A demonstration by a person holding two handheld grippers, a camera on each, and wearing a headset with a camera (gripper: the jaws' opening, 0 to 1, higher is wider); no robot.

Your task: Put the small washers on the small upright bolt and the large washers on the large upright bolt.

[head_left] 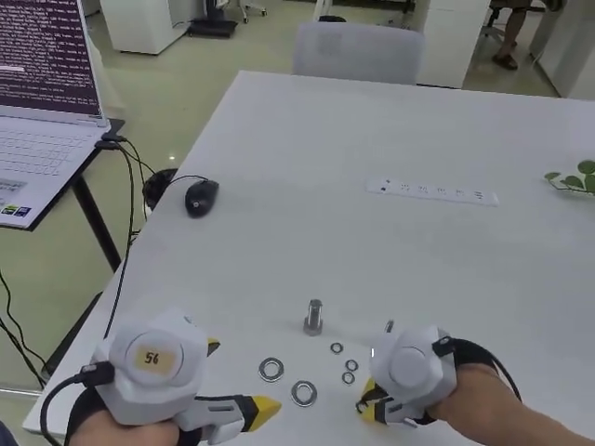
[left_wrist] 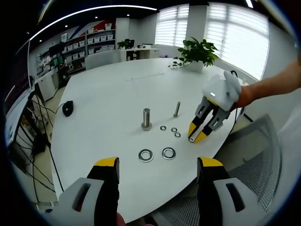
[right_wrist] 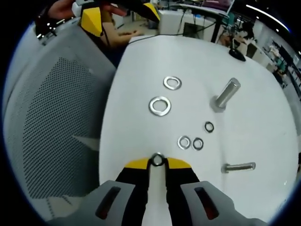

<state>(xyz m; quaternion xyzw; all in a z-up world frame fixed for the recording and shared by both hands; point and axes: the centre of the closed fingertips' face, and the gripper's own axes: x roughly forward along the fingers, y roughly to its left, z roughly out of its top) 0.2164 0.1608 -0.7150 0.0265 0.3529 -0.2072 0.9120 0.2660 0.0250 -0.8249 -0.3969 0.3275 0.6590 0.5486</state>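
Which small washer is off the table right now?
The small washer held by the right gripper, pinched between its jaws; the other three small washers lie flat on the table.

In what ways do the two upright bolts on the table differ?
The large bolt is thicker and taller than the small bolt. The large bolt stands behind the two large washers; the small bolt stands nearer the right gripper, which grips a small washer. Both are grey metal, upright, and carry no washer yet.
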